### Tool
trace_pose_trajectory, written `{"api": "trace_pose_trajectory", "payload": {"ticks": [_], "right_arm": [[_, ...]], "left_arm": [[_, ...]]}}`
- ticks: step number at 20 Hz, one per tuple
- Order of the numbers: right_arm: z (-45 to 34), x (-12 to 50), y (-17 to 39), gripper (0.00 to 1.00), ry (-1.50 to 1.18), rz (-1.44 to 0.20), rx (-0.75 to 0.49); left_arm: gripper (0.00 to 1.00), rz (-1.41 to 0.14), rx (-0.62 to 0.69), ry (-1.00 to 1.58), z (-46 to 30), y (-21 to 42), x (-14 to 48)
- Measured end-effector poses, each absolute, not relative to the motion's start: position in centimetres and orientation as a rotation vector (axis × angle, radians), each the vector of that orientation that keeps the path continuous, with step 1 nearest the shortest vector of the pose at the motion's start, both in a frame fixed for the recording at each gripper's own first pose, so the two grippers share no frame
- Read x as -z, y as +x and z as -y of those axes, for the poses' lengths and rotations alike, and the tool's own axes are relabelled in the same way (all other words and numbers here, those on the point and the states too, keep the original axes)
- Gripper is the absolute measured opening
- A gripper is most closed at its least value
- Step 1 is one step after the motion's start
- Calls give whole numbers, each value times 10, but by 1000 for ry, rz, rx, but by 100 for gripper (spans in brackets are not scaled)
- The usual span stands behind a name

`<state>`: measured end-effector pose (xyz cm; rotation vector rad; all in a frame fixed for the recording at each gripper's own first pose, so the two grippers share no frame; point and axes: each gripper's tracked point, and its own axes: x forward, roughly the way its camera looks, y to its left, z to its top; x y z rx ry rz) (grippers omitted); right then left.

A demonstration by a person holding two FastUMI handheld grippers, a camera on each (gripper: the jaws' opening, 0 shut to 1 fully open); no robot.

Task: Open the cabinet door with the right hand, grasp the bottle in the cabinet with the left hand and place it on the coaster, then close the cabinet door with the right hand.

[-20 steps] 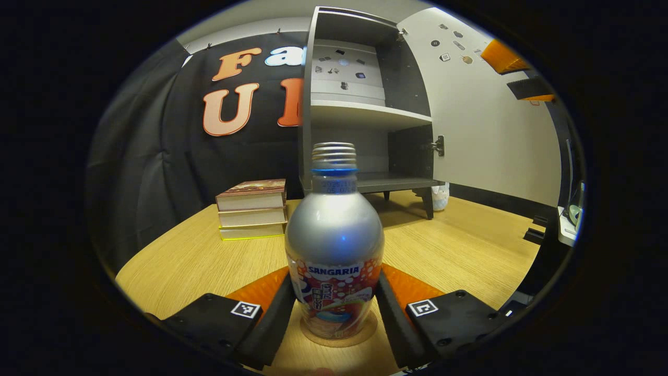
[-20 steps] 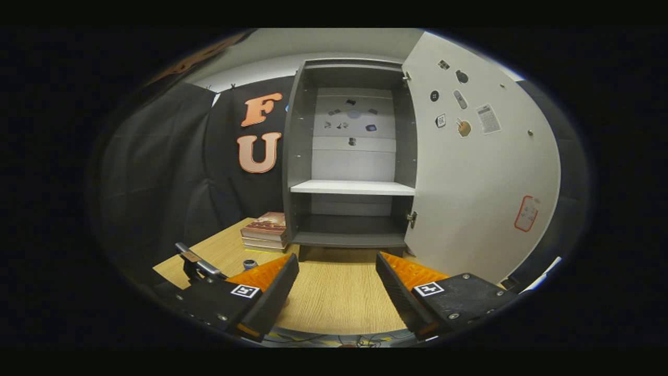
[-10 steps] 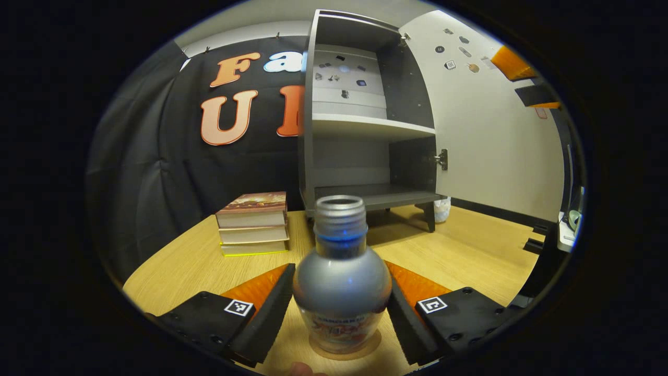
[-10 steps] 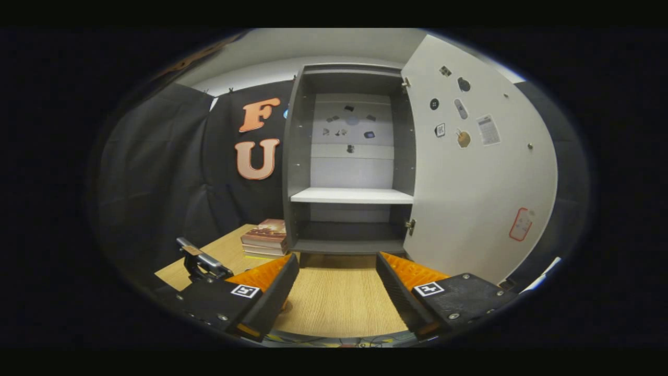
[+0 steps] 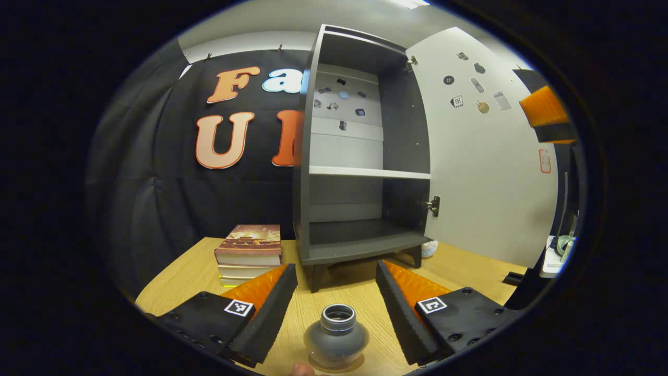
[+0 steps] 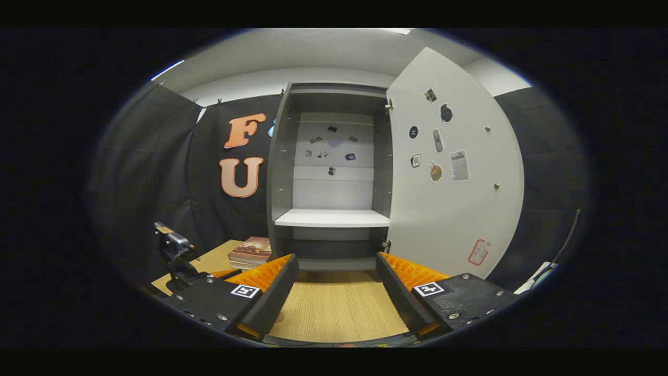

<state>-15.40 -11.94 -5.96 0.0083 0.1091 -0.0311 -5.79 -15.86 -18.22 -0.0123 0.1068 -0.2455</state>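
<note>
The silver bottle [image 5: 336, 338] stands upright on the round coaster [image 5: 318, 364] on the wooden table, low in the left gripper view. My left gripper [image 5: 335, 267] is open and sits above the bottle, its fingers apart from it on either side. The grey cabinet [image 5: 360, 156] stands behind with its white door [image 5: 485, 172] swung wide to the right; both shelves look bare. My right gripper [image 6: 336, 259] is open, holding nothing, and faces the cabinet [image 6: 331, 177] and its door [image 6: 454, 177]. It also appears as the right gripper [image 5: 545, 112] near the door.
A stack of books [image 5: 248, 253] lies on the table left of the cabinet, seen again as the books [image 6: 250, 249]. The left gripper [image 6: 175, 250] shows at the left of the right gripper view. Stickers dot the door's inner face.
My left gripper has lifted up off the bottle, which stays standing on the coaster. My right gripper has shifted a little, so the cabinet now sits lower and farther left.
</note>
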Motion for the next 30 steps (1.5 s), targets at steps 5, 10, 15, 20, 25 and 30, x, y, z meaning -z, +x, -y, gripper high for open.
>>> {"api": "trace_pose_trajectory", "payload": {"ticks": [5,10,15,20,25,30], "right_arm": [[145,52,-163,92,3,-100,15],[173,47,-169,92,-4,-86,15],[208,35,-177,92,10,-55,60],[280,16,-200,92,-8,-7,205],[363,0,-219,96,-85,14,374],[382,-7,-194,92,-86,14,332]], "left_arm": [[98,-105,203,-14,161,-68,136],[96,-90,156,-43,162,-78,88],[97,-73,113,-46,160,-88,53],[97,-42,95,-38,163,-93,34],[97,-44,64,-42,172,-93,30],[97,-69,20,-87,171,-101,30]]}}
